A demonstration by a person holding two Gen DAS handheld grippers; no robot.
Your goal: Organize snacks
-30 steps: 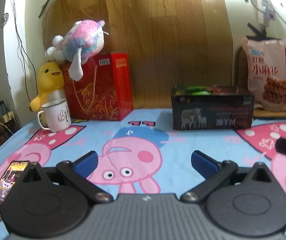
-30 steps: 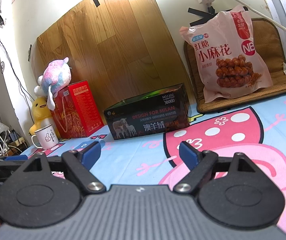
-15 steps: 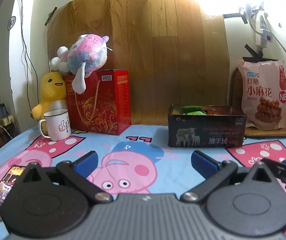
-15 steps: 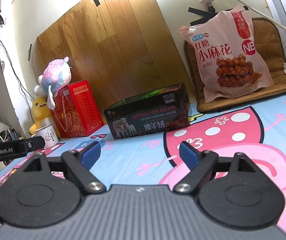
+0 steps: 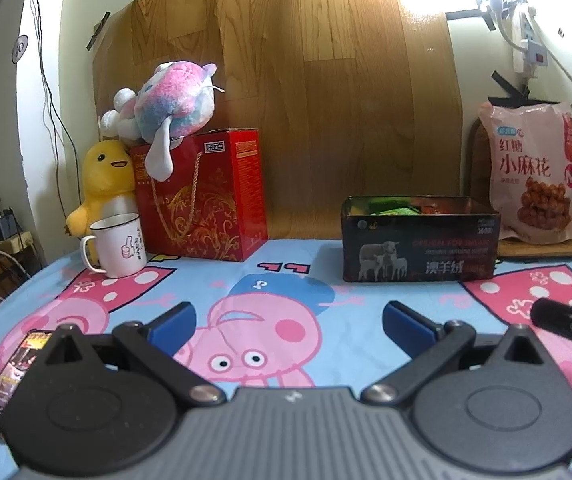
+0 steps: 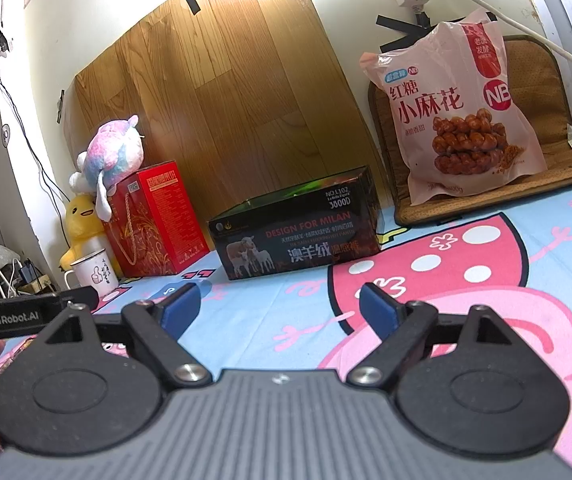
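Observation:
A dark open box (image 5: pixel 419 250) printed with sheep stands at the back of the table, with green and red snack packets inside; it also shows in the right wrist view (image 6: pixel 297 236). A pink snack bag (image 5: pixel 533 178) of fried twists leans against the wall at the right, on a brown mat (image 6: pixel 525 196); the bag is large in the right wrist view (image 6: pixel 453 112). My left gripper (image 5: pixel 287 324) is open and empty, low over the cloth. My right gripper (image 6: pixel 276 308) is open and empty, also low, well short of the box.
A red gift bag (image 5: pixel 202 196) with a pink plush toy (image 5: pixel 170 104) on top, a yellow duck toy (image 5: pixel 104 180) and a white mug (image 5: pixel 116 244) stand at the back left. A phone (image 5: pixel 10 376) lies at the near left edge. The right gripper's tip (image 5: pixel 565 322) shows at right.
My left gripper has pulled back and tilted up, so the box and bag look farther away. The right gripper has barely moved. Both stay open.

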